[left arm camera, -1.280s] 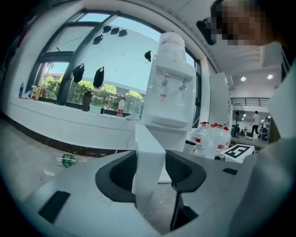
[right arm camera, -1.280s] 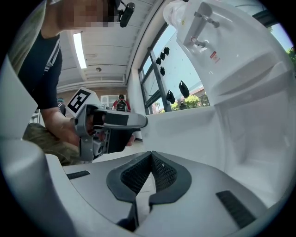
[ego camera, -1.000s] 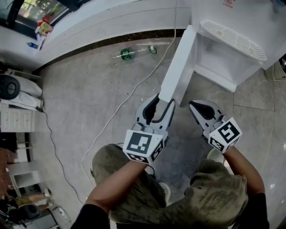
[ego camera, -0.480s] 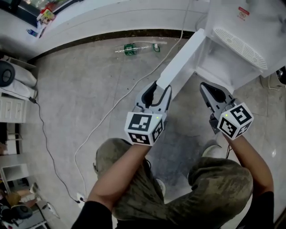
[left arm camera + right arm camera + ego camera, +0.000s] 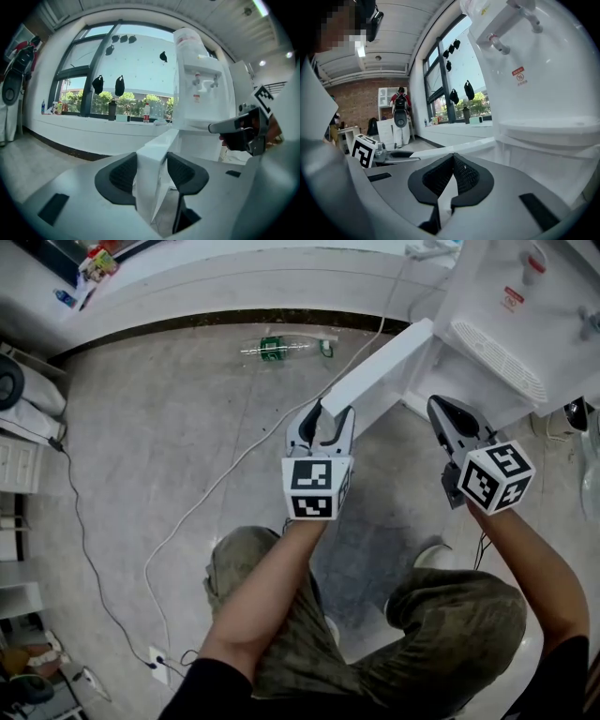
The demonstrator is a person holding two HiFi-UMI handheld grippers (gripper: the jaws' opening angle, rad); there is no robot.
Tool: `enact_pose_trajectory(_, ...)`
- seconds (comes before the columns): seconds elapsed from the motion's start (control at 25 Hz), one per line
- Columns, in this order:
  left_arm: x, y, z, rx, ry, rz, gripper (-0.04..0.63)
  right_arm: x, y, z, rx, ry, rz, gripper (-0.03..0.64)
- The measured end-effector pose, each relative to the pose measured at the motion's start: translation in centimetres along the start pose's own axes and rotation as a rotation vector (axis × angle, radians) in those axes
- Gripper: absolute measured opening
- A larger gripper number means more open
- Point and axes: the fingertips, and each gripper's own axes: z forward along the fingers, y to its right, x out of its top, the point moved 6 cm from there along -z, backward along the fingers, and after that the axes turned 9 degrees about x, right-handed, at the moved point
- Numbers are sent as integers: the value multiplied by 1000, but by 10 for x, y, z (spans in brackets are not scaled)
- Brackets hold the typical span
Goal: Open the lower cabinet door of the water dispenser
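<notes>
The left gripper [image 5: 321,414], at the centre of the head view, is clamped on the free edge of the lower cabinet door [image 5: 384,367]. The door stands swung open from the water dispenser [image 5: 511,296] at upper right. The right gripper [image 5: 441,409], jaws together and empty, hovers right of the door.

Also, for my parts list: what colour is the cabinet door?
The cabinet door is white, clearest in the head view.
</notes>
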Motion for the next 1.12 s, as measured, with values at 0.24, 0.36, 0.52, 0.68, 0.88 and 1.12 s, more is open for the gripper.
enact_pose_trajectory(0.24,2,-4,8,31,24,-5,190,12,-8,25,-59,-56,-68,-2)
enact_pose_trajectory(0.36,2,-8,12,24,27,-1,190,7,-20,32,-43,-123,21,-2)
enact_pose_trajectory(0.52,2,-17,16,39,56,-15,193,11,-27,39,-103,-106,241,-2)
enact_pose_trajectory(0.68,2,-26,21,120,68,-64,195,21,-39,43,-81,-27,340,-2)
enact_pose_trajectory(0.88,3,-28,24,145,81,-50,189,25,-24,43,-89,-5,206,-2)
enact_pose_trajectory(1.12,4,-33,29,160,70,-25,179,19,-17,55,-69,-36,69,-2)
